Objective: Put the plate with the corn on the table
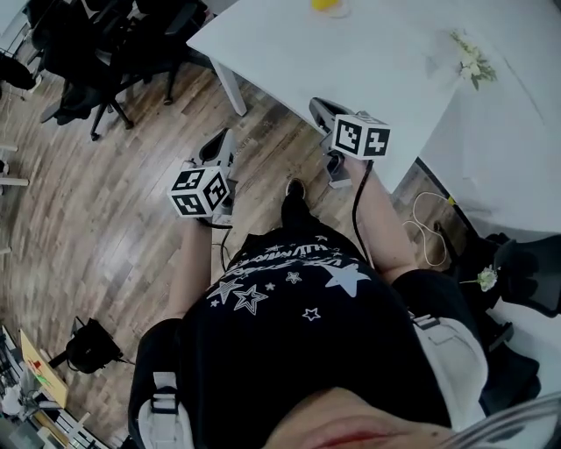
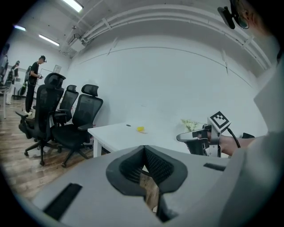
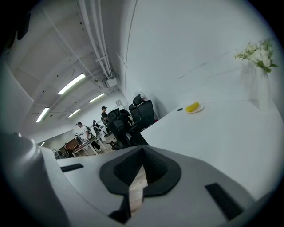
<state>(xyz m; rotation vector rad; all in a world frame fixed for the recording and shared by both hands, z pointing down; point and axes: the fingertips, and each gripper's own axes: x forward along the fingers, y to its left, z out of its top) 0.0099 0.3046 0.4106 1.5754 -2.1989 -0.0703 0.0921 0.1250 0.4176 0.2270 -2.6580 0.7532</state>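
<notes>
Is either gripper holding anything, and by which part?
Nothing: left gripper and right gripper are both shut and empty; the plate with corn sits on the table.

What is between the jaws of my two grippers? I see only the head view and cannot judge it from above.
Observer: Nothing. Each gripper view shows its jaws together: the left gripper and the right gripper are shut and empty.
Operator: Is that corn at my top edge?
Observer: Yes. The right gripper view shows the corn whole, on a small plate on the white table.
Operator: Anything near it?
Observer: A small dark object lies on the table beside the plate, not touching it.
</notes>
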